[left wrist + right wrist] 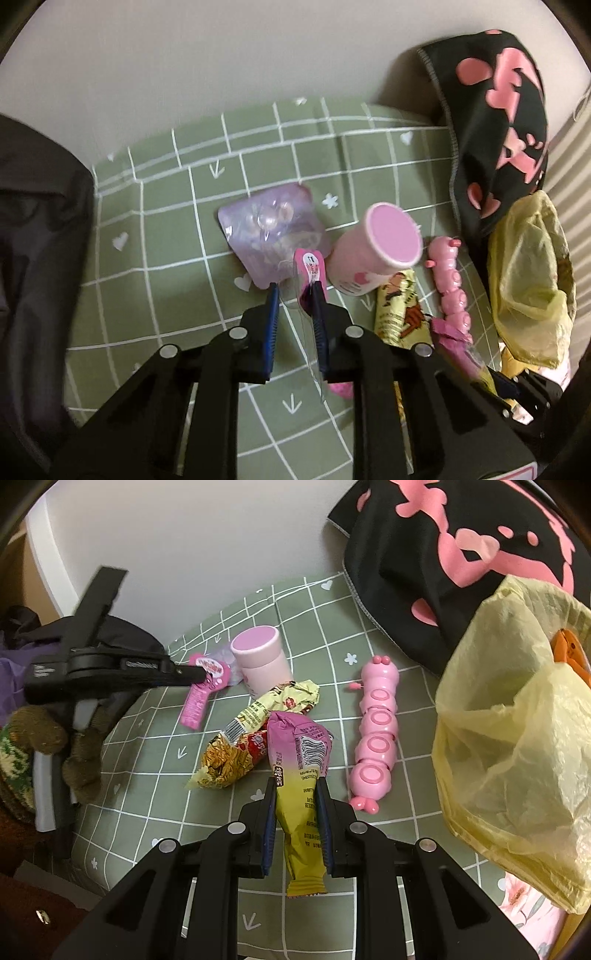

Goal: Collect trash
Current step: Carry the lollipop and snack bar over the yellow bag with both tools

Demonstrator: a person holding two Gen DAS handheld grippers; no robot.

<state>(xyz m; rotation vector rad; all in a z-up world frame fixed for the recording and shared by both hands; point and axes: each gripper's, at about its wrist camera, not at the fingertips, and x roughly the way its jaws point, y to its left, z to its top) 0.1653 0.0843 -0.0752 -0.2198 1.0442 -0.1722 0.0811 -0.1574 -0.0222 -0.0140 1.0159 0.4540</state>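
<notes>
My right gripper [297,782] is shut on a purple-and-yellow snack wrapper [301,771], held above the green checked cloth [147,812]. A yellow trash bag [517,738] stands open to its right. A crumpled yellow-and-red wrapper [251,738] lies just ahead. My left gripper [293,290] has its jaws narrowly apart around a pink packet in clear plastic [310,269]; the same packet [203,690] shows in the right wrist view at the left fingertips. The trash bag [528,280] is at the right edge of the left wrist view.
A pink cup [376,247], a pink caterpillar toy [376,731] and a lilac blister pack [273,232] lie on the cloth [155,258]. A black-and-pink fabric item [443,572] leans on the wall behind. Dark clothing [37,240] is piled left.
</notes>
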